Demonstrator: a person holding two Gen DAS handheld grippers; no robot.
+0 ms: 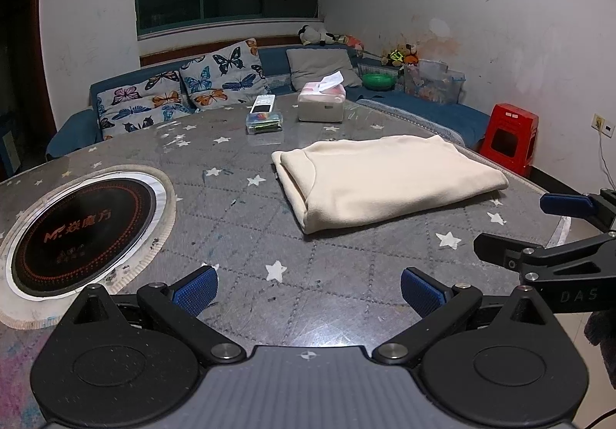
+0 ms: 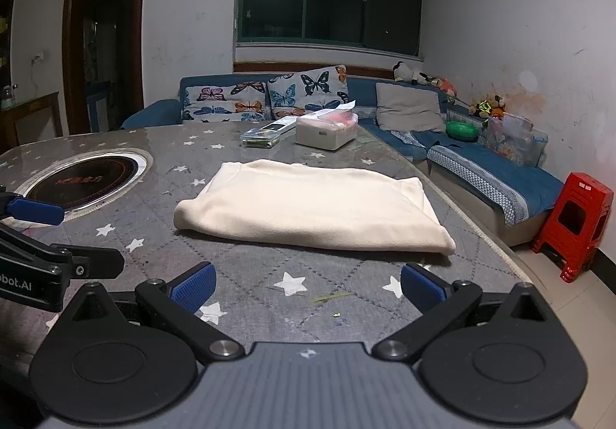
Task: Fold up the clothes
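I see a grey star-patterned bench (image 2: pixel 269 313) with a round inset hotplate (image 1: pixel 82 225), a tissue box (image 2: pixel 325 131) at its far side, and a blue sofa (image 2: pixel 496 179) along the walls. The folded cream garment (image 2: pixel 308 206) lies flat mid-bench, long axis running left to right, apart from both tools. My left gripper (image 1: pixel 308 292) and right gripper (image 2: pixel 306 288) hover near the bench edge, jaws spread wide and holding nothing.

Hotplate (image 1: pixel 82 232) lettering perhaps illegible

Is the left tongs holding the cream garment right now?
No, the left tongs are open and empty, short of the folded cream garment.
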